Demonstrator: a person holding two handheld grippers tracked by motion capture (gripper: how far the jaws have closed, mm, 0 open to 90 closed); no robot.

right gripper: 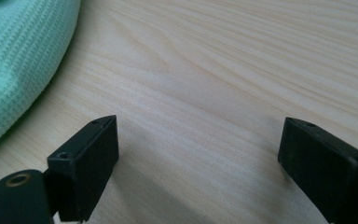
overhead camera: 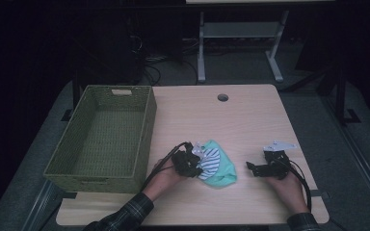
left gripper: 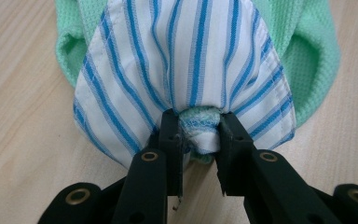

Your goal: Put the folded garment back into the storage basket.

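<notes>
A small garment lies on the wooden table: mint-green knit cloth (overhead camera: 224, 168) with a white, blue-striped part (overhead camera: 211, 161) on top. In the left gripper view the striped cloth (left gripper: 186, 60) is bunched into a fold between the black jaws, and my left gripper (left gripper: 199, 126) is shut on that fold. Seen from above, the left gripper (overhead camera: 196, 166) sits at the garment's left edge. My right gripper (overhead camera: 251, 167) rests on the table to the garment's right, open, with bare wood between its jaws (right gripper: 198, 140). The mint cloth (right gripper: 18, 60) lies just beyond its left jaw.
A woven olive-green basket (overhead camera: 144, 139) stands at the table's left, close to the left hand. A round cable hole (overhead camera: 222, 97) is near the table's far edge. Desk legs and cables stand on the floor beyond.
</notes>
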